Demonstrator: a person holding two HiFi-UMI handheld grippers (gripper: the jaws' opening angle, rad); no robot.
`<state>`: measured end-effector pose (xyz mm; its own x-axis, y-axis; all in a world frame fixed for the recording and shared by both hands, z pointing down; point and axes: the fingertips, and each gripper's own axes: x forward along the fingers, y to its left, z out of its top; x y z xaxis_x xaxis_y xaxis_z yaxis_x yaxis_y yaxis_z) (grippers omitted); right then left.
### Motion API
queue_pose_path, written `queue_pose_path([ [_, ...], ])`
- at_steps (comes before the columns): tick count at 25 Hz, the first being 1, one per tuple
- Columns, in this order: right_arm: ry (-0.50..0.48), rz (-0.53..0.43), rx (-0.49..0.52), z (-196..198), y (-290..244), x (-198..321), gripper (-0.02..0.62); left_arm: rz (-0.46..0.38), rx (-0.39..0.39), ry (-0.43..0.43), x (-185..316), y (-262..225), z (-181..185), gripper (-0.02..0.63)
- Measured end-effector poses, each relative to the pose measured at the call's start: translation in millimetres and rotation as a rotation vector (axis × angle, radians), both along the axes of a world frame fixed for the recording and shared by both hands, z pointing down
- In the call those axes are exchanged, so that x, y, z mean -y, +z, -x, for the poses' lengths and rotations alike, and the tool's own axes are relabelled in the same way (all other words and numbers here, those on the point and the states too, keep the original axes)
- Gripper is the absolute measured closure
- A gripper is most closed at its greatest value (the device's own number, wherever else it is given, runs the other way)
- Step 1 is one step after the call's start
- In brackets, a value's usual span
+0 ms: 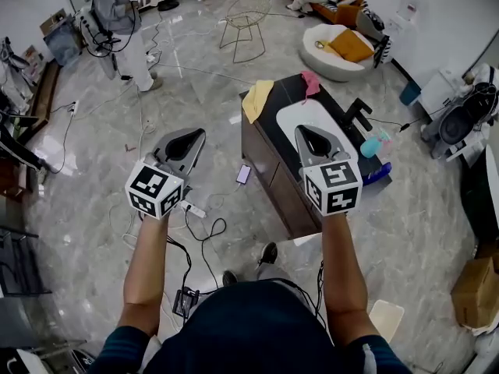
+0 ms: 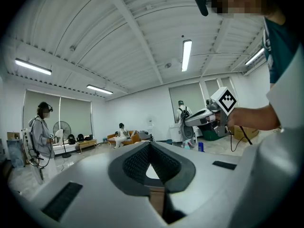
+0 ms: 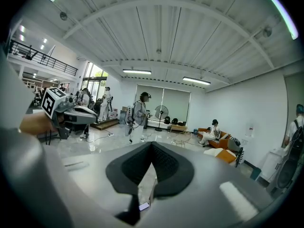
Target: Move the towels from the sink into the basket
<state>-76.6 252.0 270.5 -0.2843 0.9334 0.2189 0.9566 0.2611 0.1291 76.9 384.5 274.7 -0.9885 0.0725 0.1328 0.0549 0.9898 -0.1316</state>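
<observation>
Both tools are held up in the air over the floor, well apart from each other and from the towels. The left tool is clenched with nothing in it; in its own view the dark pads meet at the tip, and only the room shows past them. The right tool is likewise clenched and empty, and its pads are closed in the right gripper view. It hangs above the white sink, which is set in a dark desk at about 1 o'clock from the person. The yellow towel is draped over the desk's corner at 11 o'clock, outside the sink. The pink towel lies at the sink's 12 o'clock end, on the rim. A black tap stands at the sink's 3 o'clock side, and a phone lies on the floor just beside the desk at 9 o'clock.
</observation>
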Motion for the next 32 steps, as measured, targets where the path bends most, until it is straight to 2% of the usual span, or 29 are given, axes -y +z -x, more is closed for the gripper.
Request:
queue_pose_path([
  [10, -0.086, 0.001, -0.03, 79.6, 15.3, -39.7, 0.586, -0.002, -0.034, -0.072, -20.2, 11.5, 70.9, 0.6],
  [19, -0.154, 0.018, -0.055, 134.4, 19.0, -52.3, 0.586, 0.018, -0.062, -0.134, -21.4, 9.0, 118.9, 0.6],
  [24, -0.159, 0.022, -0.064, 158.4, 26.5, -47.6, 0.586, 0.017, -0.077, -0.132, -15.8, 17.7, 145.9, 0.6],
  [32, -0.123, 0.0, -0.075, 185.9, 41.4, -44.8, 0.586, 0.004, -0.081, -0.081, -22.7, 28.4, 188.3, 0.6],
])
